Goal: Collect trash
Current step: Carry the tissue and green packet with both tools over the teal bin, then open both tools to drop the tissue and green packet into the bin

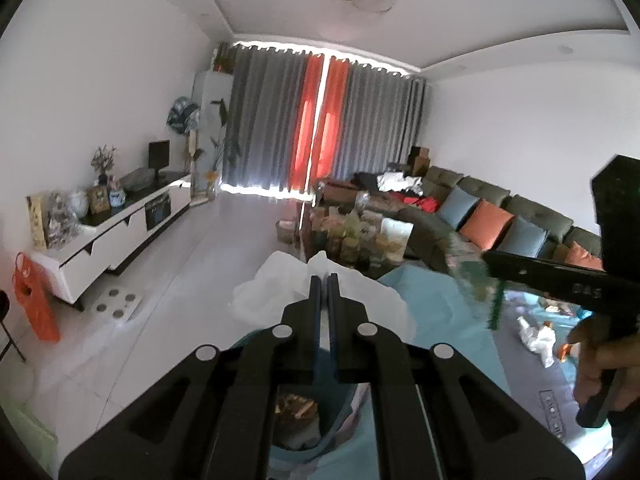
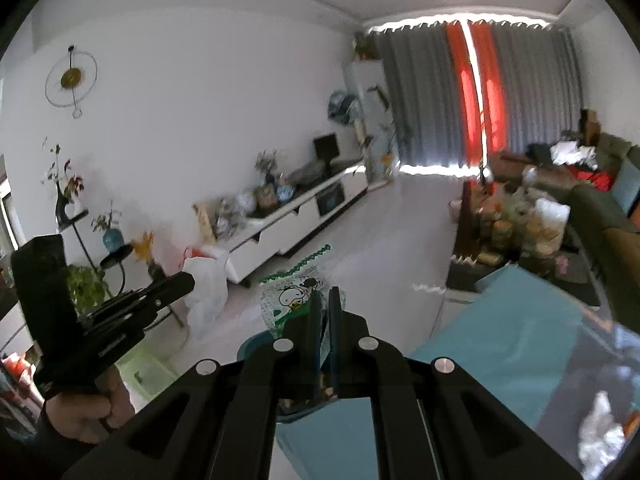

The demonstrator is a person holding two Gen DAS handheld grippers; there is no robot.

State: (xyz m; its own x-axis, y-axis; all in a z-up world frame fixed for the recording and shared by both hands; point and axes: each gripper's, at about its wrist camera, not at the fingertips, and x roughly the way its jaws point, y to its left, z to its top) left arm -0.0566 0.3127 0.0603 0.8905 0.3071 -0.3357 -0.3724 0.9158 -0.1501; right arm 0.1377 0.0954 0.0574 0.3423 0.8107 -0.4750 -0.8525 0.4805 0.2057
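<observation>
Two tools share the scene. The left tool [image 1: 324, 280] has its jaws together, pinching the rim of a white bag [image 1: 276, 284] and holding it up over a bin [image 1: 304, 432] below. The right tool [image 2: 328, 300] is clamped on a wrapper [image 2: 292, 296], a clear printed snack packet with a green serrated top edge and a cartoon duck. The wrapper hangs in the air beyond the near corner of the blue-covered bench [image 2: 500, 340], just beside the bag's mouth.

Handling, as a judgement: the wrapper looks thin, light and limp, probably slick, so a pinch well in from the edge, as here, suits it; it should drop freely once let go. The bag is equally soft and will sag shut unless its rim is held up.

More trash [image 1: 536, 336], crumpled white paper with orange scraps, lies on the bench near its far right edge. The bin's contents are mostly covered by the tool's body; only brownish scraps show. The wrapper is motion-blurred in the left view.
</observation>
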